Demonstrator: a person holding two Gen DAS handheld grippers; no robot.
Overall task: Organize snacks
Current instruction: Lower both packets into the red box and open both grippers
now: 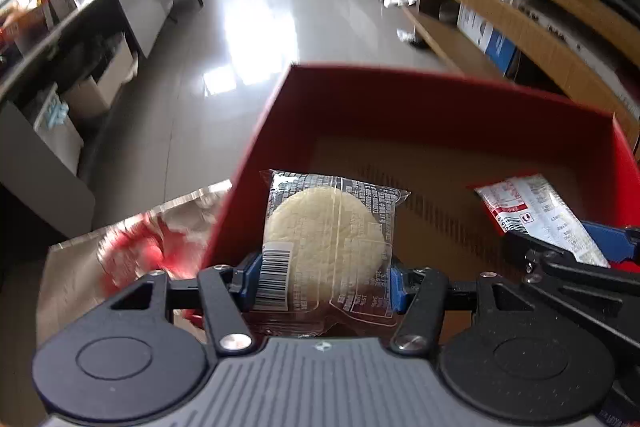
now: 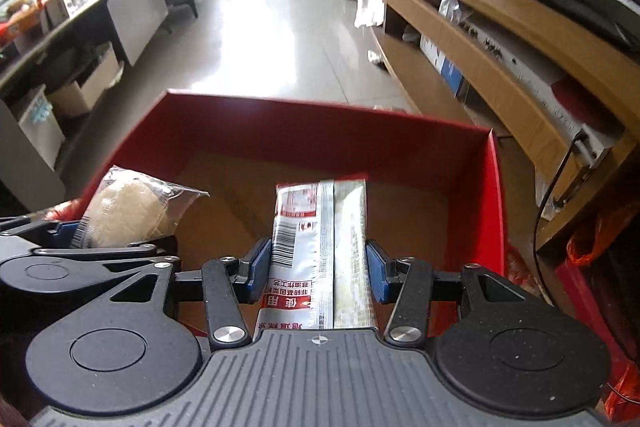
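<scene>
Snacks are both held above the red box point(image 2: 494, 195): left gripper point(image 1: 326, 281) clamps the round cracker pack point(image 1: 326, 235), right gripper point(image 2: 318, 273) pinches the long sachet point(image 2: 320, 255). Risk: slick film slipping, or packs dropping outside the near wall.

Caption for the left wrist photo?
Left claw holds a wrapped rice cracker over a red box.

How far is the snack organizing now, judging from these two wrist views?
Done: nothing visibly lies in the red box yet; its brown bottom shows bare. In hand: the left gripper grips a wrapped round rice cracker, the right gripper a long silver-red snack packet, both over the box. Left: releasing both; red wrappers remain outside.
</scene>
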